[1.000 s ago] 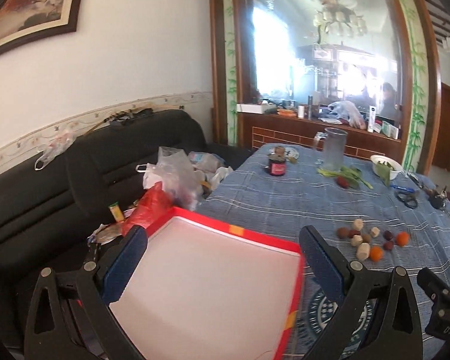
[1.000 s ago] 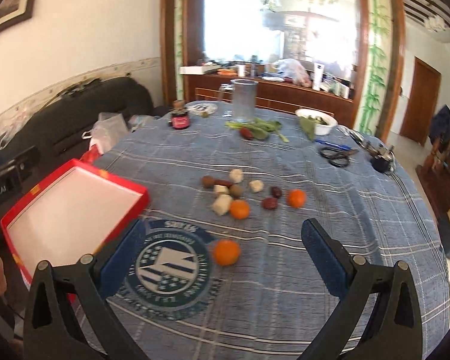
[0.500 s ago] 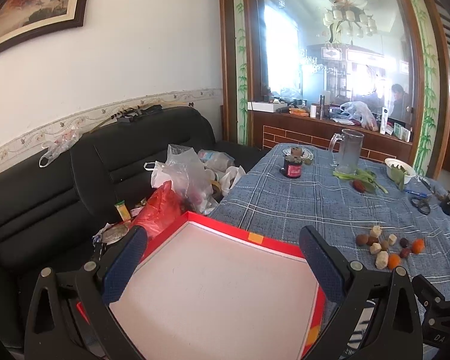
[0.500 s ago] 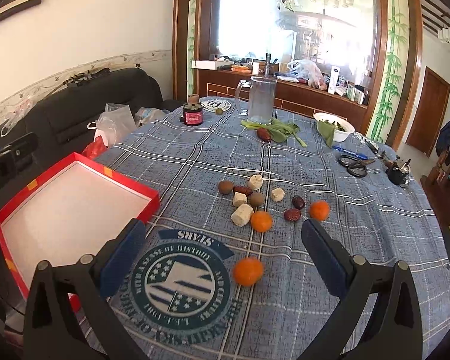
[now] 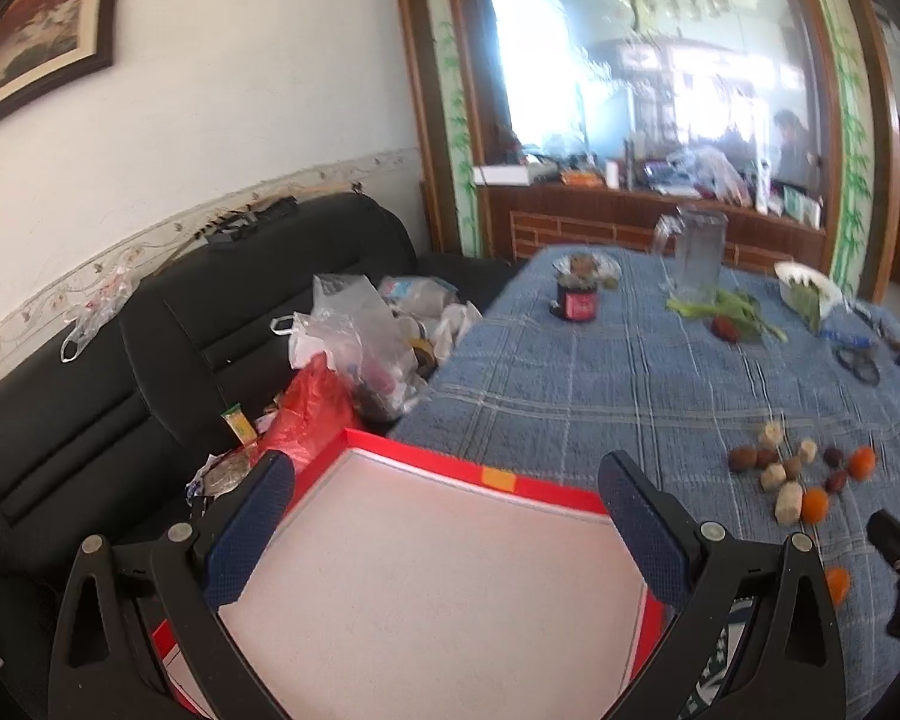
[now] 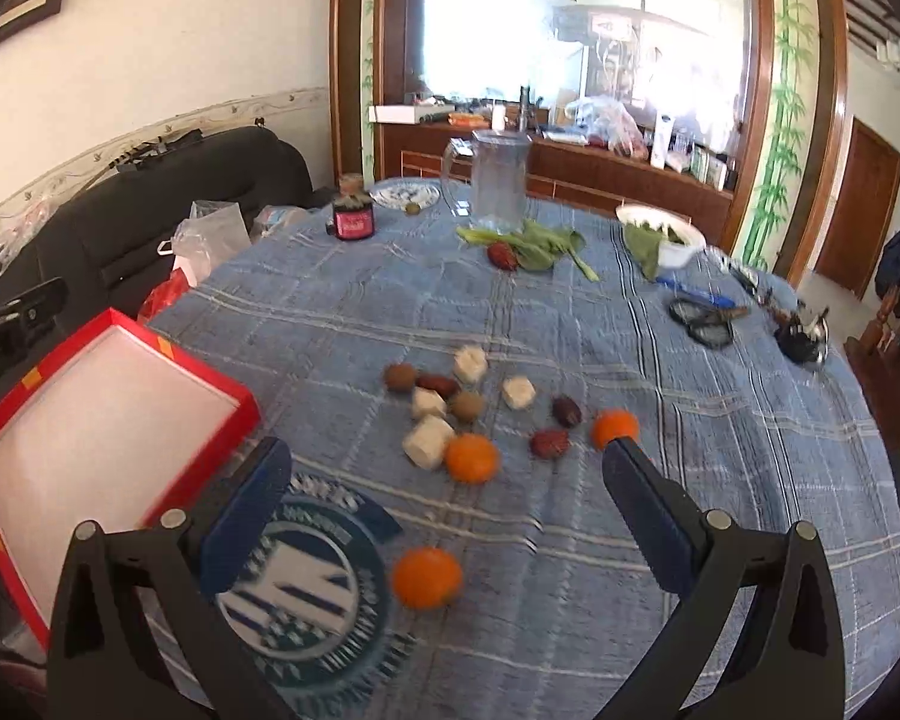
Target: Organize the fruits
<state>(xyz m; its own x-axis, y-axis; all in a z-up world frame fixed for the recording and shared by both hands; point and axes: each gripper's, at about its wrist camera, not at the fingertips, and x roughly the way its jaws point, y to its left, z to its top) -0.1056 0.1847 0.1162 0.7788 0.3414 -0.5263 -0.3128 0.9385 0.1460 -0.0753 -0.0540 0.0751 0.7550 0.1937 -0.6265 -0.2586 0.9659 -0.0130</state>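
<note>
Counter (image 6: 570,330) covered by a blue plaid cloth (image 6: 750,450). Red-rimmed tray (image 6: 90,420) at the left edge, white interior. Mid-counter: a loose cluster of fruits (image 6: 474,408) (orange, brown, dark red, pale chunks), one orange (image 6: 426,577) apart nearer the camera. Far side: glass pitcher (image 6: 501,180), dark jar (image 6: 353,217), leafy greens (image 6: 534,243), white bowl (image 6: 666,234), scissors (image 6: 705,324).

My left fingers (image 5: 252,534) hide the near corners of the red tray (image 5: 414,468). The round emblem (image 6: 306,588) on the table's cloth is blurred, its lettering unreadable, and the nearest orange (image 6: 426,577) smears.
</note>
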